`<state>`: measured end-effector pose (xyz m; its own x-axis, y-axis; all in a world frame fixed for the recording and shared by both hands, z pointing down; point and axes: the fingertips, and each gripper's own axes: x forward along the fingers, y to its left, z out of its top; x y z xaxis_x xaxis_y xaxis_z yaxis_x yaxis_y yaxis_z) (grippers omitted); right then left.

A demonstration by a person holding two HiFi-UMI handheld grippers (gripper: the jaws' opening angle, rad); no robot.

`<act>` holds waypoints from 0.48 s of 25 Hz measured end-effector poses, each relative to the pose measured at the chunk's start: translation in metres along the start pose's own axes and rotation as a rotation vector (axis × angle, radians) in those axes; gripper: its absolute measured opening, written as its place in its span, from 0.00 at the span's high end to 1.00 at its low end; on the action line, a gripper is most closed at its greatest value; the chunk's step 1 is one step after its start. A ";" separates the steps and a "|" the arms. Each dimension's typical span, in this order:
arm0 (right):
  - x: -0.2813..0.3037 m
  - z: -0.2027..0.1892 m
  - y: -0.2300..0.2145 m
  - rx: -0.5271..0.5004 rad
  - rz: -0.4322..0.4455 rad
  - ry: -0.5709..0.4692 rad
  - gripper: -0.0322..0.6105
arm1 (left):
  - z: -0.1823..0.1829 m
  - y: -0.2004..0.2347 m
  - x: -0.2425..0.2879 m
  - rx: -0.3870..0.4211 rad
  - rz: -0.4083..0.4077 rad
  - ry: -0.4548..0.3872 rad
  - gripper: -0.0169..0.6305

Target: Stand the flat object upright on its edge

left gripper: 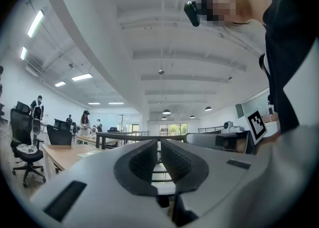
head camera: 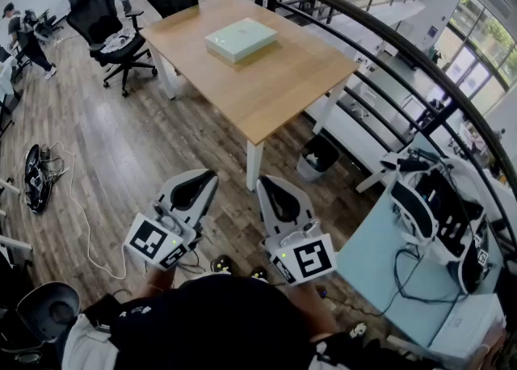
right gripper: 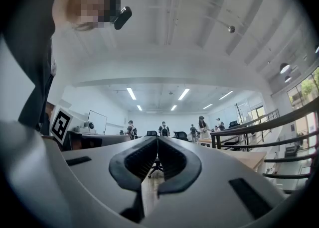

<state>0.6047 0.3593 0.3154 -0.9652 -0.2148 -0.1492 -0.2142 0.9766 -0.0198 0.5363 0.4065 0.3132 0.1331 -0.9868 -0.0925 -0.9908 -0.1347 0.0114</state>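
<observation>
While the flat box (head camera: 241,39) lies on its broad face on the wooden table (head camera: 275,94), well apart from both tools, the left gripper (head camera: 202,178) and right gripper (head camera: 269,185) are held close to the body, jaws pressed together on nothing. It is judged stiff, light and smooth-sided, so its opposite edges are best taken, one per gripper

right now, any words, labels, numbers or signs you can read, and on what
None readable.
Left gripper: a square black-and-white marker, no letters.
Right gripper: the same kind of pattern.
Box on the table: no print to make out.
</observation>
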 end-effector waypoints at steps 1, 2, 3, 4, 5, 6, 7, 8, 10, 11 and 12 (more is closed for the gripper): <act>0.000 0.001 -0.001 -0.005 0.002 0.000 0.91 | 0.000 0.000 0.001 -0.001 0.002 -0.003 0.93; -0.001 0.001 -0.001 -0.007 0.003 -0.001 0.91 | 0.001 0.000 0.002 0.000 0.003 -0.006 0.93; -0.002 0.002 -0.002 -0.006 0.003 -0.003 0.91 | 0.001 -0.001 0.002 0.001 0.004 -0.008 0.93; -0.003 0.002 -0.002 -0.003 0.002 -0.006 0.91 | 0.002 -0.003 0.002 0.003 0.006 -0.009 0.93; -0.005 0.002 -0.003 0.003 0.000 -0.011 0.91 | 0.003 -0.005 0.002 0.006 0.007 -0.010 0.93; -0.008 0.003 -0.004 0.011 -0.001 -0.015 0.91 | 0.003 -0.007 0.002 0.009 0.009 -0.009 0.93; -0.009 0.002 -0.005 0.018 -0.001 -0.016 0.91 | 0.003 -0.008 0.002 0.010 0.011 -0.008 0.93; -0.010 0.002 -0.005 0.023 0.000 -0.016 0.91 | 0.002 -0.010 0.002 0.009 0.012 -0.004 0.93; -0.013 0.002 -0.005 0.029 0.000 -0.015 0.91 | 0.000 -0.011 0.001 0.005 0.016 0.004 0.93; -0.014 0.002 -0.005 0.030 0.000 -0.015 0.91 | -0.001 -0.012 0.000 0.004 0.020 0.007 0.93; -0.017 0.003 -0.006 0.031 0.001 -0.013 0.91 | -0.002 -0.014 0.000 0.002 0.025 0.009 0.93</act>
<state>0.6225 0.3572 0.3155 -0.9633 -0.2137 -0.1625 -0.2082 0.9768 -0.0502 0.5499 0.4083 0.3154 0.1089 -0.9906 -0.0830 -0.9938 -0.1102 0.0114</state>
